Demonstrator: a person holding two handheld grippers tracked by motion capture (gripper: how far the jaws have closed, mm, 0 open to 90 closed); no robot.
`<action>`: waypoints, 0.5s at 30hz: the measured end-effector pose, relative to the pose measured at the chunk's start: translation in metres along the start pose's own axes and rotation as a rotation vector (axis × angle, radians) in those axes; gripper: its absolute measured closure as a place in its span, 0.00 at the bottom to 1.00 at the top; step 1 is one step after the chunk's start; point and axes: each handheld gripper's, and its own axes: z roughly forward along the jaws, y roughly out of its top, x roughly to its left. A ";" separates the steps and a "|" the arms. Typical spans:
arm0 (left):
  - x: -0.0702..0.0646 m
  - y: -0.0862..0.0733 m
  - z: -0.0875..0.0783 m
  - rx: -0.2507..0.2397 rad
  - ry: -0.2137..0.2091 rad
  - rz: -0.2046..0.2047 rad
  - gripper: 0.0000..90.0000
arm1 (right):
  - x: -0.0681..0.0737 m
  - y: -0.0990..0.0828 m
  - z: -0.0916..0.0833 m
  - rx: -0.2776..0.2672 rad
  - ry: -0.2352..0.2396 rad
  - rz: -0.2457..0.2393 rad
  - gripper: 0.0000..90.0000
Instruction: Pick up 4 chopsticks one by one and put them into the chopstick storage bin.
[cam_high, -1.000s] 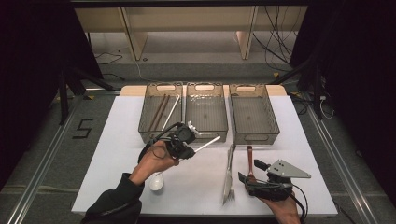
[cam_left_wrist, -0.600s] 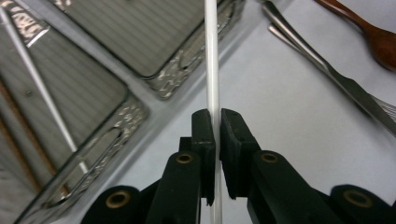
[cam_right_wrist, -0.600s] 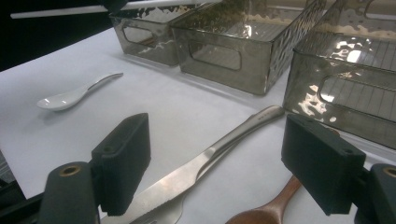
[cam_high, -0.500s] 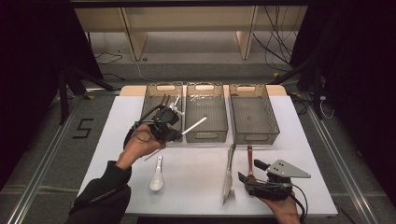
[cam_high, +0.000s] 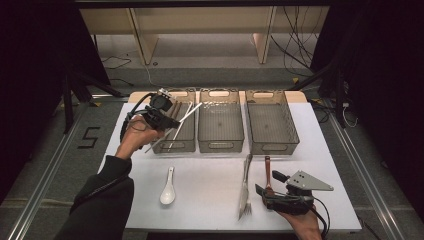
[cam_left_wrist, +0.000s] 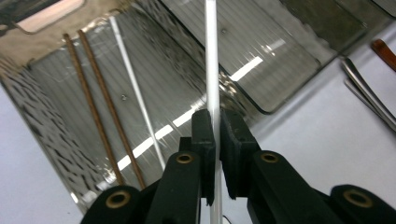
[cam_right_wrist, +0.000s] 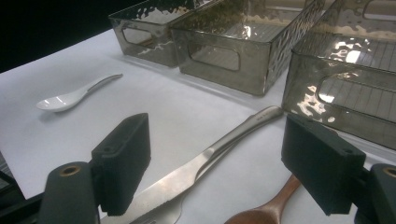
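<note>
I see three smoked bins; the left bin (cam_high: 179, 131) holds two brown chopsticks (cam_left_wrist: 100, 102) and a white one (cam_left_wrist: 135, 91). My left gripper (cam_left_wrist: 215, 135) pinches another white chopstick (cam_left_wrist: 211, 65) above it. My right gripper (cam_right_wrist: 215, 163) gapes. Floor reads "5" (cam_high: 88, 137).

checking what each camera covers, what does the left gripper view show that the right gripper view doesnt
Left gripper view alone: its jaws shut on a white chopstick held over the left bin, with two brown chopsticks and another white one lying inside. Right gripper view alone: open jaws over a wooden spoon, and a white spoon farther off. Both: the bins, the white table and the metal cutlery.
</note>
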 end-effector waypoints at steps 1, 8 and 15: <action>0.003 0.001 0.001 0.002 0.003 -0.003 0.94 | 0.000 0.000 0.000 0.000 0.000 0.000 0.27; 0.023 0.006 0.012 -0.002 0.014 -0.050 0.94 | 0.000 0.000 0.000 0.000 0.001 -0.002 0.27; 0.039 0.010 0.020 -0.031 0.027 -0.101 0.94 | -0.001 0.000 0.000 0.000 0.001 -0.001 0.27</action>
